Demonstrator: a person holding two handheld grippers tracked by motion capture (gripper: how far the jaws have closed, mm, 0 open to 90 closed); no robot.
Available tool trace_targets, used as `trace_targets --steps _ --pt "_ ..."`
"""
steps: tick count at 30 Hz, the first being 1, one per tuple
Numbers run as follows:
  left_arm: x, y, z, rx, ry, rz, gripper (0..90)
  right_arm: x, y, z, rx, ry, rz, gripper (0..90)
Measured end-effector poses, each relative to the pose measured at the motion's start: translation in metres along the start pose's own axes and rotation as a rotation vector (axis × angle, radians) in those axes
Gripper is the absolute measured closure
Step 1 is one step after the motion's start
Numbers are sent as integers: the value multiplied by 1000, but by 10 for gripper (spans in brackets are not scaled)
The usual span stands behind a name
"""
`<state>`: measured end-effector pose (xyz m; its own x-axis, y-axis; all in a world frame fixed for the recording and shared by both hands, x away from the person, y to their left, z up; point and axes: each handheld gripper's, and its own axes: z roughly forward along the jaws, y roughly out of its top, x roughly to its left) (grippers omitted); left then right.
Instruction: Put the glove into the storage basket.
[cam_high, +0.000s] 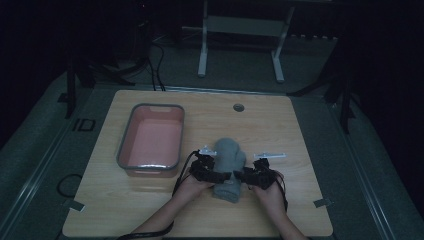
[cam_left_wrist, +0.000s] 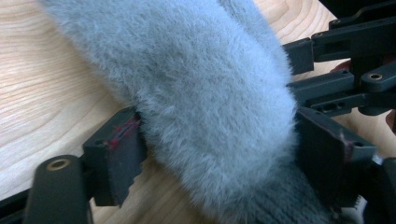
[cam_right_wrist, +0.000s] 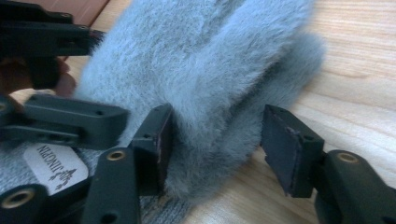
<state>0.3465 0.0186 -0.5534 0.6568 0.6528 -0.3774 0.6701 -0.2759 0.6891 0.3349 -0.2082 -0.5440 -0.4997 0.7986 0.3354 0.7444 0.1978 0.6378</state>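
A grey furry glove (cam_high: 230, 159) lies on the wooden table (cam_high: 290, 130), near its front middle, with its knitted cuff towards the person. My left gripper (cam_high: 219, 175) is at the glove's left side and my right gripper (cam_high: 246, 176) at its right side, both near the cuff. In the left gripper view the glove (cam_left_wrist: 210, 93) fills the wide gap of my left gripper (cam_left_wrist: 219, 154) and its fur touches both jaws. In the right gripper view my right gripper (cam_right_wrist: 215, 140) stands open around the glove's edge (cam_right_wrist: 219, 79); the fur touches one jaw and clears the other.
A pink bin with a grey rim (cam_high: 150, 106) stands on the table left of the glove. A small round hole (cam_high: 238, 107) sits near the far edge. A white label (cam_right_wrist: 53, 165) shows on the cuff. Beyond the table stand desk legs (cam_high: 202, 55).
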Motion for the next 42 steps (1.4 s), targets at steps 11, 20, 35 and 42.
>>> trace_targets --steps 11,20,35,42 --pt "-5 2 1 4 -31 51 600 8 2 1 28 -8 -79 790" --pt "-8 7 -10 -28 -69 55 762 13 5 -9 3 10 -105 825" --pt "-27 58 -59 -80 -50 181 769 33 46 -55 -136 63 -135 825" --pt "-22 75 -87 -93 -13 217 769 49 70 -58 -164 78 -174 826"
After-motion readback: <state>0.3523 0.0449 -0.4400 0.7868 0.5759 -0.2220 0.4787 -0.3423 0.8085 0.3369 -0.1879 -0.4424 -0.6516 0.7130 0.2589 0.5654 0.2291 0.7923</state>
